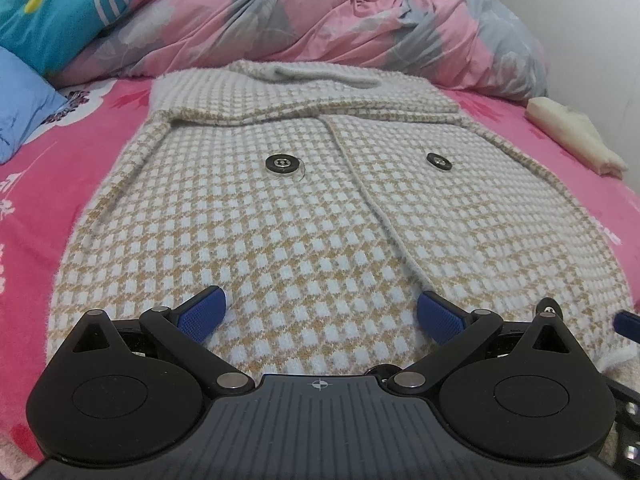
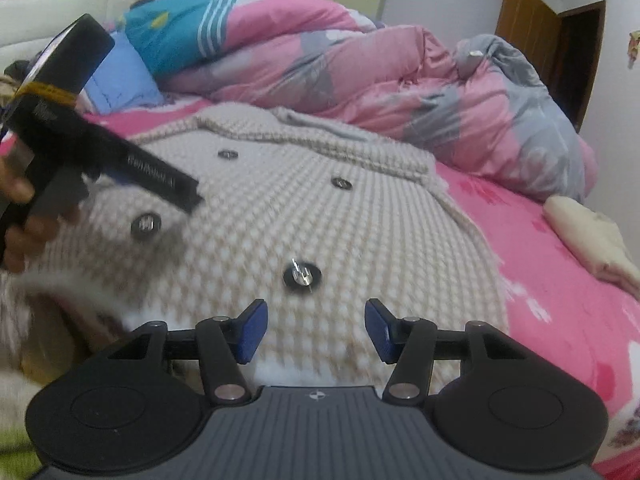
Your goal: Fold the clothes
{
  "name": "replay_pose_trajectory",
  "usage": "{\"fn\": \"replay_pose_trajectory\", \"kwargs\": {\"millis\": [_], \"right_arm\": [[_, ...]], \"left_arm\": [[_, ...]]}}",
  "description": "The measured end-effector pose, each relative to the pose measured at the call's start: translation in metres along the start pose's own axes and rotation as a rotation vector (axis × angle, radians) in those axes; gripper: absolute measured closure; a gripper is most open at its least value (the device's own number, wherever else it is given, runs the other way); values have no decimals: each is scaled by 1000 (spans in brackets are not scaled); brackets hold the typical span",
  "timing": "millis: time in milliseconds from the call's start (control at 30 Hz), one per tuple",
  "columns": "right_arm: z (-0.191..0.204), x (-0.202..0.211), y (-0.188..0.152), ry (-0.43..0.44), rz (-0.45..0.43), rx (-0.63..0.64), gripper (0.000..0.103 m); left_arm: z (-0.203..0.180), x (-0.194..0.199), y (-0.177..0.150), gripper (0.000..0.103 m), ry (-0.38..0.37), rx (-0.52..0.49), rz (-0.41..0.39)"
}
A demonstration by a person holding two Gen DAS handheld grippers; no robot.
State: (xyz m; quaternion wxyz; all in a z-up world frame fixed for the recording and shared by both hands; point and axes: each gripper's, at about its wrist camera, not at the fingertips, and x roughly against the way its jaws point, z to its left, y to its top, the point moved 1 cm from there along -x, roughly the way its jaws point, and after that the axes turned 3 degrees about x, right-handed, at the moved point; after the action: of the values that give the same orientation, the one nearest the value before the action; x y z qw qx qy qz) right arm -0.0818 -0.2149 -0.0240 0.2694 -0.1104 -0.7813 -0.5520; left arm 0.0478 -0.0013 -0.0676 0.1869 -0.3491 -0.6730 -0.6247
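Lying flat, tan-and-white checked cardigan (image 1: 304,216), black-buttoned, beneath both spread, empty grippers (image 1: 320,314) (image 2: 316,330).

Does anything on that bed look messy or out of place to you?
Mostly the pink quilt, heaped in a rumpled pile at the far end of the bed instead of spread flat. The checked cardigan lies fairly flat, though its top is turned down unevenly. Both tools, left and right, are open, holding nothing.

My left black two-finger gripper (image 1: 321,314) carries ribbed blue rubber pads (image 1: 202,313), silver pivot screws, round black discs and a grooved grey body with a crosshair mark. My right black two-finger gripper (image 2: 316,330) is built the same.
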Motion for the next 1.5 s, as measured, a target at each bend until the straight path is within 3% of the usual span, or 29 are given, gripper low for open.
{"fn": "replay_pose_trajectory", "kwargs": {"millis": [167, 267, 333, 433, 900, 1300, 1500], "right_arm": [[14, -21, 12, 23, -38, 18, 52], [21, -31, 13, 37, -48, 31, 58], [24, -33, 11, 62, -50, 39, 68], [26, -29, 7, 89, -38, 36, 72], [29, -16, -9, 203, -14, -37, 71], [13, -14, -46, 512, 101, -339, 70], [7, -23, -57, 566, 157, -460, 70]], "left_arm": [[3, 10, 0, 0, -3, 37, 15], [6, 12, -2, 0, 14, 54, 19], [6, 12, -3, 0, 29, 57, 20], [3, 12, -5, 0, 58, 45, 21], [-6, 13, -11, 0, 132, -1, 32], [-11, 11, -11, 0, 170, -8, 30], [-12, 11, -12, 0, 182, -13, 24]]}}
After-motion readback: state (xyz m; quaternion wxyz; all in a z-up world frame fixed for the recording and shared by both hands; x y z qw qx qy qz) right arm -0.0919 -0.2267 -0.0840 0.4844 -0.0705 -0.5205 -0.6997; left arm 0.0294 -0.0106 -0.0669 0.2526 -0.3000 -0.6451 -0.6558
